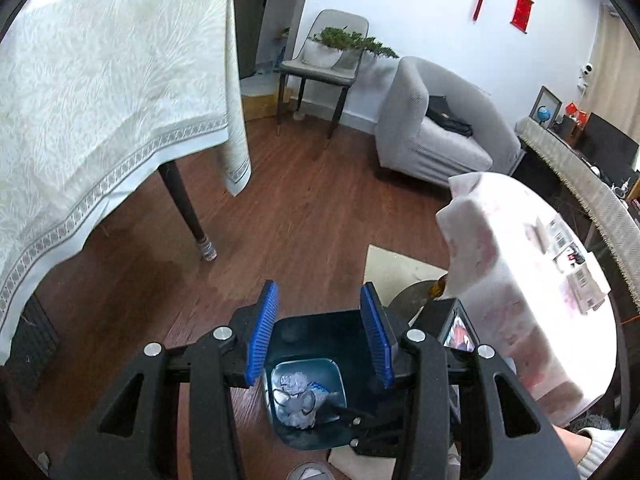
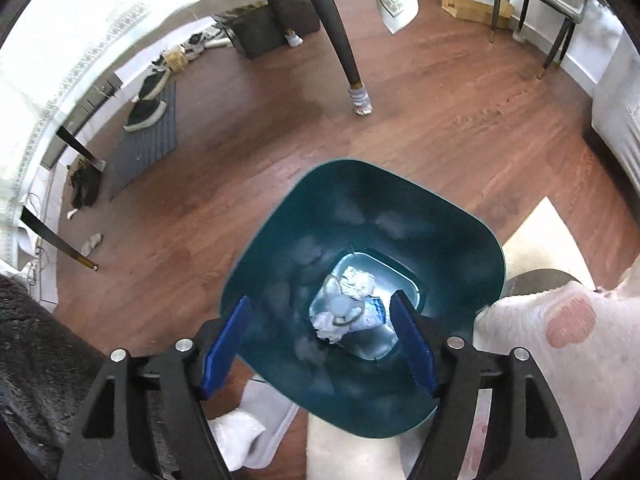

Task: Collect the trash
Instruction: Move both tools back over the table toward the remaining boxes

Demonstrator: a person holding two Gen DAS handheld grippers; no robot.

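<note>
1. Trash (image 1: pixel 298 400), a heap of crumpled pale paper and wrapper scraps, lies at the bottom of the dark teal bin (image 1: pixel 320 322) in the left wrist view, on the wooden floor (image 1: pixel 288 208).
2. Above the bin in that view, the left gripper (image 1: pixel 320 334) hangs with its blue fingers (image 1: pixel 262 334) spread wide and nothing between them.
3. To the left stands a desk under a cream patterned cloth (image 1: pixel 112 80), one dark leg (image 1: pixel 186 208) showing; a grey armchair (image 1: pixel 436 128) and a chair holding a potted plant (image 1: pixel 340 40) sit by the far wall.
4. At the right edge a round surface under a white, pink-stained cover (image 1: pixel 520 264) reaches close beside the bin.
5. In the right wrist view, the trash (image 2: pixel 348 308) sits in the middle of the bin's floor, ringed by the teal bin (image 2: pixel 360 200) walls.
6. The right gripper (image 2: pixel 320 348) is held over the bin's near rim, its blue fingers (image 2: pixel 224 348) wide apart and holding nothing.
7. A white sock (image 2: pixel 244 436) shows at the bottom, and dark shoes (image 2: pixel 146 114) lie on a grey mat (image 2: pixel 148 140) beneath the desk.
</note>
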